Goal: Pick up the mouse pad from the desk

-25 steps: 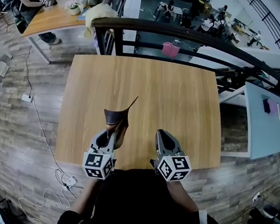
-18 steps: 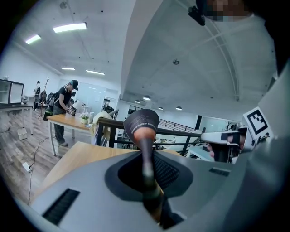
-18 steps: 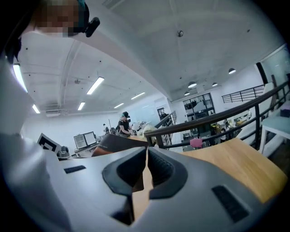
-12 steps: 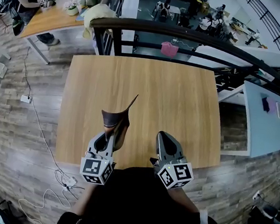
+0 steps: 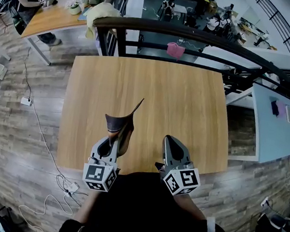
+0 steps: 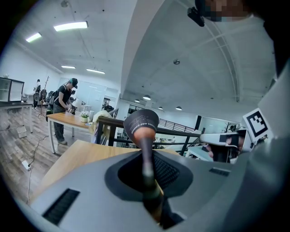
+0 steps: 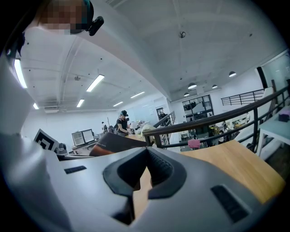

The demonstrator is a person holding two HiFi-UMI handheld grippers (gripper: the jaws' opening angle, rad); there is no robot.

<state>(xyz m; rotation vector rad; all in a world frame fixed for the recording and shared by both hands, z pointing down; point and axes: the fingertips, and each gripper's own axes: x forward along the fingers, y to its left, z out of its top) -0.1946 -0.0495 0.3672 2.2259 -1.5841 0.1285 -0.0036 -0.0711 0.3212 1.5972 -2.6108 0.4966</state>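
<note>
The left tongs [image 5: 112, 144] are clamped on one edge of the mouse pad [image 5: 122, 121]. The pad is held up over the tabletop [image 5: 183, 96], in the lower middle of the head view, a little left of centre. It stands on edge and is curled, and one corner points to the upper right. The right tongs [image 5: 169, 141] are pressed together with nothing between them. They are just right of the pad, over the near edge of the tabletop.

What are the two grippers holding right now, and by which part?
The left gripper pinches the mouse pad by its near edge. The right gripper is shut on nothing.
</note>
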